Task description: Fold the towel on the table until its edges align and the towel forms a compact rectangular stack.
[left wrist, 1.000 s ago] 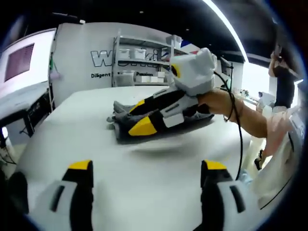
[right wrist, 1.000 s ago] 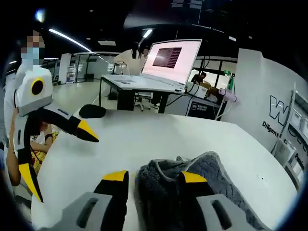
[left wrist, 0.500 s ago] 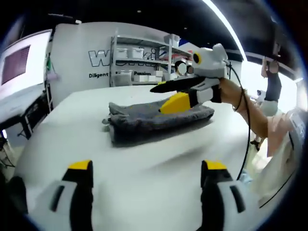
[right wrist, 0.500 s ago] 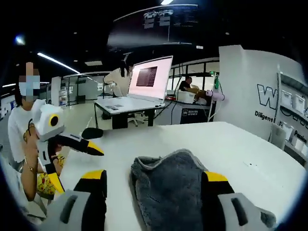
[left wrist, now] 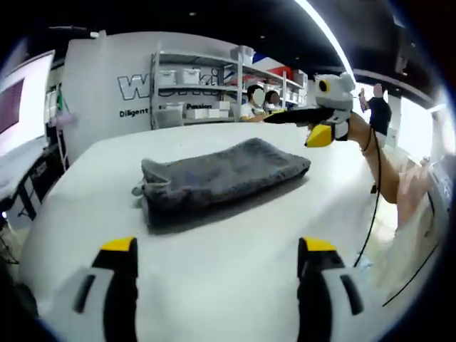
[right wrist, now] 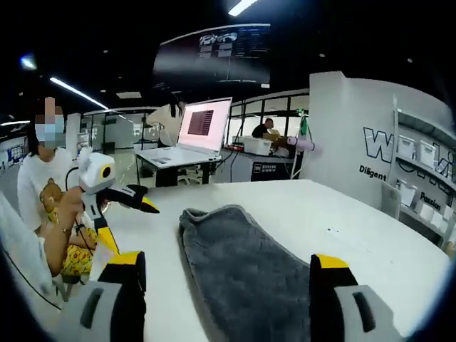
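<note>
Both my hand-held grippers, left (left wrist: pixel 217 246) and right (right wrist: pixel 226 260), are released and grasp nothing; the folded towel (left wrist: pixel 217 174) lies on the counter (left wrist: pixel 214 278) ahead of both.

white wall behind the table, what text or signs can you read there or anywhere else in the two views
"W..." in big grey outlined letters on the white wall, the rest hidden behind the shelf rack.
"Diligent" in small dark print under it on that wall; the words after it are cut off by the shelves.
Monitor text: too small to read.
Dark overhead sign: too blurred to read.
</note>
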